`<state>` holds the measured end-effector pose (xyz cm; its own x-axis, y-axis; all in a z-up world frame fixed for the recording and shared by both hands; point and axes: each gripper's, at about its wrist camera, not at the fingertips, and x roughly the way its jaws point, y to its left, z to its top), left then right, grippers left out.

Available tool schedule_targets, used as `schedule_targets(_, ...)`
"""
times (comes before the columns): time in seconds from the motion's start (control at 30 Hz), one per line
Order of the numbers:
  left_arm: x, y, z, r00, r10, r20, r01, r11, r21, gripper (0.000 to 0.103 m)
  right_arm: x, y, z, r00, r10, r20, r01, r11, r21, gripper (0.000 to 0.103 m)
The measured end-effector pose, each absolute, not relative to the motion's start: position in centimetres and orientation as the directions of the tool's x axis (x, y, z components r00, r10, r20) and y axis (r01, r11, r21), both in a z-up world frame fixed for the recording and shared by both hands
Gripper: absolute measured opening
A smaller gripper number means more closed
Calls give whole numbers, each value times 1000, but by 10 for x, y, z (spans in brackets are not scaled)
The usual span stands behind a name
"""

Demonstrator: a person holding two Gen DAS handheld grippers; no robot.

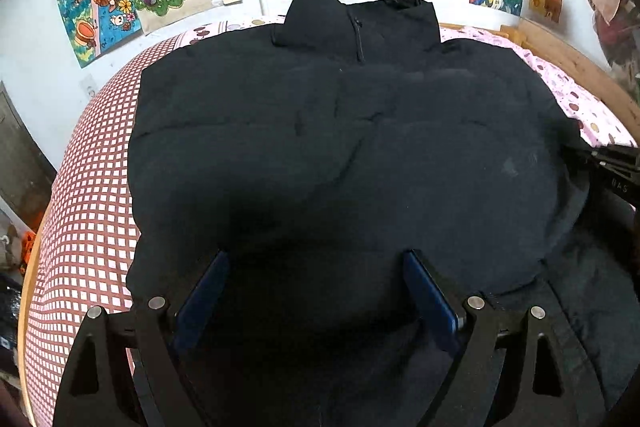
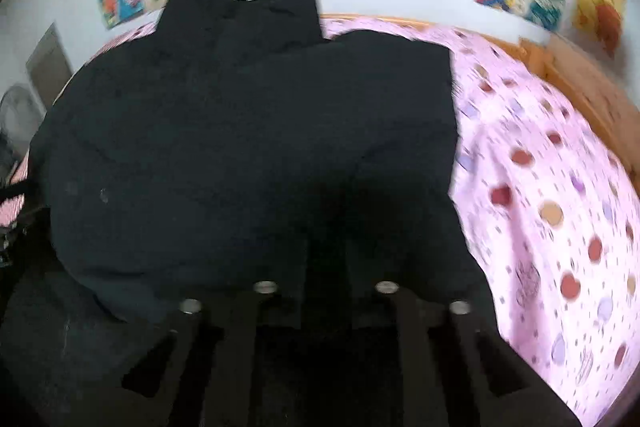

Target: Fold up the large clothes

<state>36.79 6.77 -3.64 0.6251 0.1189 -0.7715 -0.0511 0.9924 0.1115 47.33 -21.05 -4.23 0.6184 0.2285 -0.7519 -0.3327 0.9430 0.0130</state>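
Left tongs (image 1: 316, 259) hover wide apart over the near hem of the black puffer jacket (image 1: 340, 131), which lies flat on the bed (image 1: 88, 211) with its collar toward the poster wall (image 1: 248, 11), while right tongs (image 2: 326, 267) are together at the jacket's near edge.

We see a black padded jacket (image 1: 328, 147) spread flat on the bed (image 1: 88, 211), collar (image 1: 360, 19) standing up toward the wall, front zipper (image 1: 359, 39) closed at the neck. Its sides look folded in, and the hem lies nearest us.
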Motion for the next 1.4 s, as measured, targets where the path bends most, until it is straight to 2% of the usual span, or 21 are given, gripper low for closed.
schedule_targets(0.07, 369, 68, -35, 627, 119, -770, -51, 992, 112, 89, 467, -190, -37, 674, 175, -718, -360, 926, -112, 2)
schedule_targets(0.17, 368, 70, -29, 651, 103, -752, -49, 994, 93, 89, 463, -173, -24, 732, 187, -656, -396, 900, -185, 1)
schedule_targets(0.3, 368, 72, -17, 700, 23, -714, -19, 1000, 14, 89, 465, -160, -16, 684, 306, -662, -481, 871, -95, 2)
schedule_targets(0.4, 375, 69, -12, 716, -27, -698, 12, 1000, -27, 89, 467, -152, -21, 645, 344, -683, -509, 860, -48, 3)
schedule_targets(0.47, 385, 65, -14, 702, -20, -711, 18, 1000, -10, 89, 469, -146, -30, 618, 346, -706, -520, 853, -38, 4)
schedule_targets(0.57, 407, 56, -29, 637, 69, -768, 11, 995, 98, 92, 476, -144, -45, 604, 317, -732, -514, 856, -53, 6)
schedule_targets(0.73, 417, 42, -52, 612, 164, -774, 13, 976, 217, 94, 494, -149, -65, 574, 320, -754, -490, 872, -3, 18)
schedule_targets(0.9, 415, 42, -68, 637, 170, -752, 6, 974, 225, 97, 504, -156, -88, 547, 371, -750, -486, 871, 76, 19)
schedule_targets(1.13, 417, 39, -82, 650, 184, -737, 3, 970, 244, 100, 496, -150, -111, 581, 353, -733, -483, 875, 39, 19)
schedule_targets(1.4, 421, 42, -83, 658, 174, -732, 8, 971, 237, 103, 498, -152, -116, 578, 380, -722, -484, 872, 71, 19)
